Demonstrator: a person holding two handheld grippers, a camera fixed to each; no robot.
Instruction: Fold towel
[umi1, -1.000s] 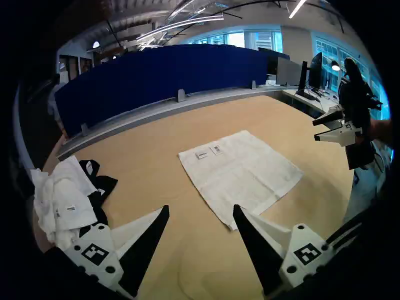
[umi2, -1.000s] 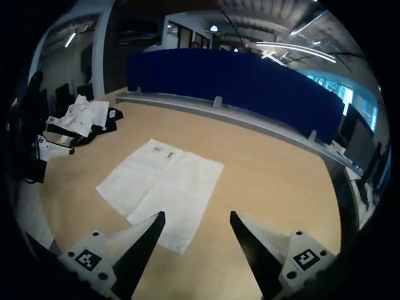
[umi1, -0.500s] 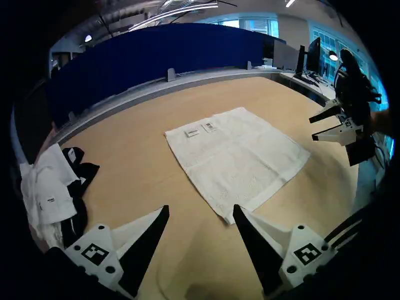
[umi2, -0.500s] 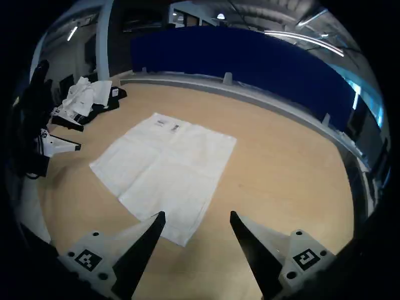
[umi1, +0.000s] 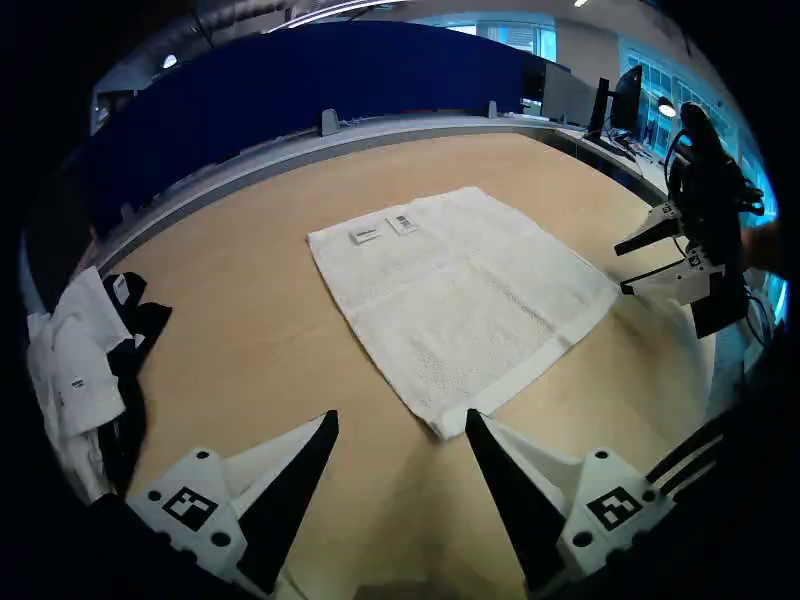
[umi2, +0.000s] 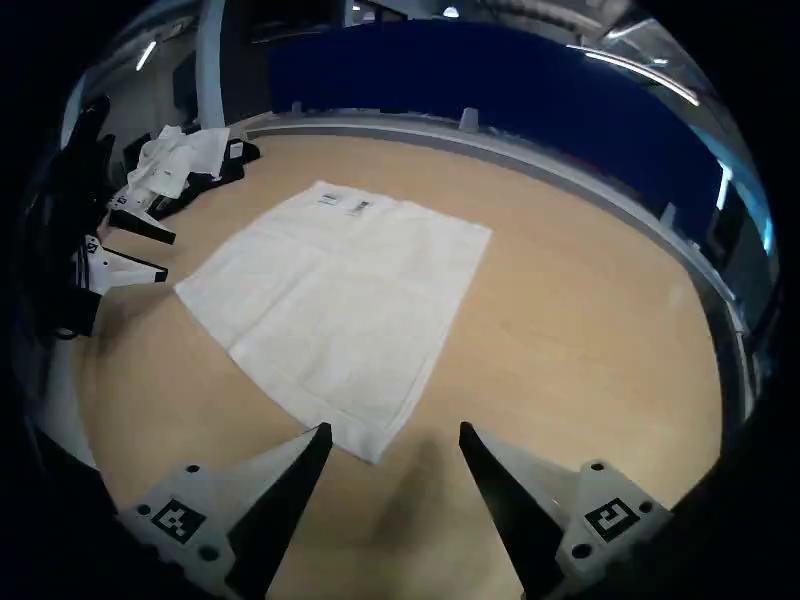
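Towel (umi1: 460, 290) lies flat and unfolded on the surface (umi1: 250, 330). Left gripper (umi1: 400, 414) and right gripper (umi2: 392, 428), fingers apart and empty, are nearer to it than a second ago, each just short of a near corner. Corner grasps likely follow; no fold exists yet.

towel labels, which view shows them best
The left gripper view: the two labels lie side by side near the far edge of the white towel, large enough to tell apart. The right gripper view shows the same labels smaller and fainter, again at the far edge.
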